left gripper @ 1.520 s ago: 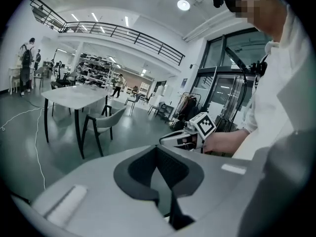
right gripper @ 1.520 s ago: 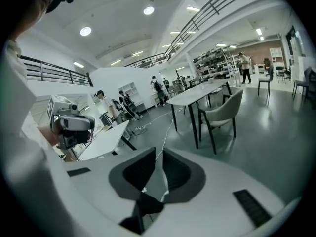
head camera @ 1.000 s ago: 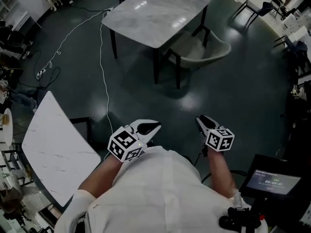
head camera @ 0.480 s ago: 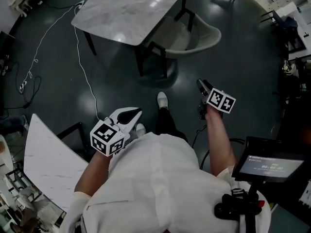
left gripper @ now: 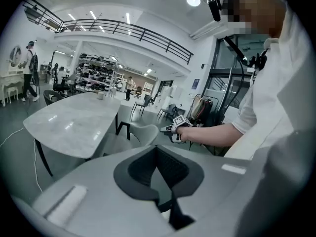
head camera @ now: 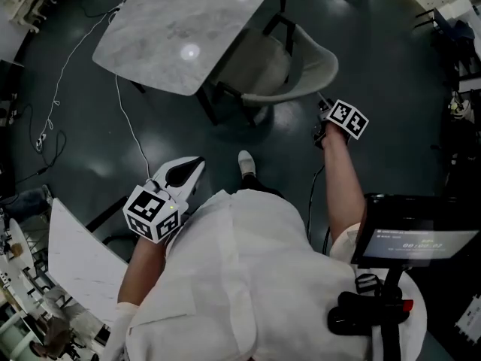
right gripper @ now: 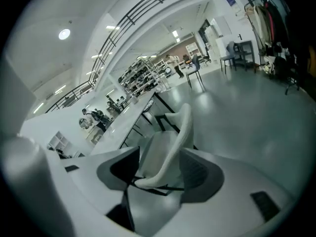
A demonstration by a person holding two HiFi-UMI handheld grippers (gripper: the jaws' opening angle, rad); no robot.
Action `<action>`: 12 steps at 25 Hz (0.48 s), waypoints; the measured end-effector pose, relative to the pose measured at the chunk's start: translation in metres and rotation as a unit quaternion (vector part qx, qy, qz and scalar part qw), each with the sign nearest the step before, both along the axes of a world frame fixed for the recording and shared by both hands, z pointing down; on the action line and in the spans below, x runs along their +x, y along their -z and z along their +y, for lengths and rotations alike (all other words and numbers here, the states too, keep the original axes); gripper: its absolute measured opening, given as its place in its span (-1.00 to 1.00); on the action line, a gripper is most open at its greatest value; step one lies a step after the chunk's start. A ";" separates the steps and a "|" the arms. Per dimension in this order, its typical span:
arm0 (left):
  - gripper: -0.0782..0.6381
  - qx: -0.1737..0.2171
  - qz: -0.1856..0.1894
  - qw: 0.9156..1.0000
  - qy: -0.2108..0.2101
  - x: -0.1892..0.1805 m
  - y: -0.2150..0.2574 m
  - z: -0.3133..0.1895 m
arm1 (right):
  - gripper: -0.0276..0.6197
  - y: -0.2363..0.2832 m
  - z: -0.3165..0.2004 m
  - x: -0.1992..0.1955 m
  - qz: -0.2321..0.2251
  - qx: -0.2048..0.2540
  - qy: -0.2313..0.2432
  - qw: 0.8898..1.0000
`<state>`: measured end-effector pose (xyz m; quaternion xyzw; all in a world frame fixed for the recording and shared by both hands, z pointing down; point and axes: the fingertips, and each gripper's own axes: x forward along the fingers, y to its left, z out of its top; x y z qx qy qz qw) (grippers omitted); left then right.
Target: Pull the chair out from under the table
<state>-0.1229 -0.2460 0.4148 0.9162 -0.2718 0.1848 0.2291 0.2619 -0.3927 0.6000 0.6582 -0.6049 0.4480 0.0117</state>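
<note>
A pale shell chair point(head camera: 289, 70) with dark legs stands tucked partly under the grey marble table point(head camera: 180, 28). My right gripper point(head camera: 325, 115) is stretched out to the right end of the chair's curved back. In the right gripper view its jaws point(right gripper: 160, 169) are opening, and the chair's back rim point(right gripper: 170, 144) shows in the gap with the pads not pressing on it. My left gripper point(head camera: 184, 173) hangs near my body, away from the chair, its jaws point(left gripper: 158, 149) together and holding nothing. The left gripper view also shows the chair point(left gripper: 140, 132) and the right gripper point(left gripper: 174, 128).
A white cable point(head camera: 128, 119) trails over the dark floor left of the table. A second white table point(head camera: 75, 258) is at the lower left. A monitor on a stand point(head camera: 409, 239) is at the lower right. My shoe point(head camera: 246, 162) is just short of the chair.
I have walked up to the table, which now looks nearer. My right gripper has reached forward to the chair's back and its jaws have spread. The left gripper stayed by my body.
</note>
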 end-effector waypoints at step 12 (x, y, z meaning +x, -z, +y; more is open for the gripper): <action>-0.76 -0.016 -0.032 0.998 0.060 0.040 -0.015 -0.063 | -0.14 -0.107 -0.102 0.078 -0.043 -0.082 -0.031 0.995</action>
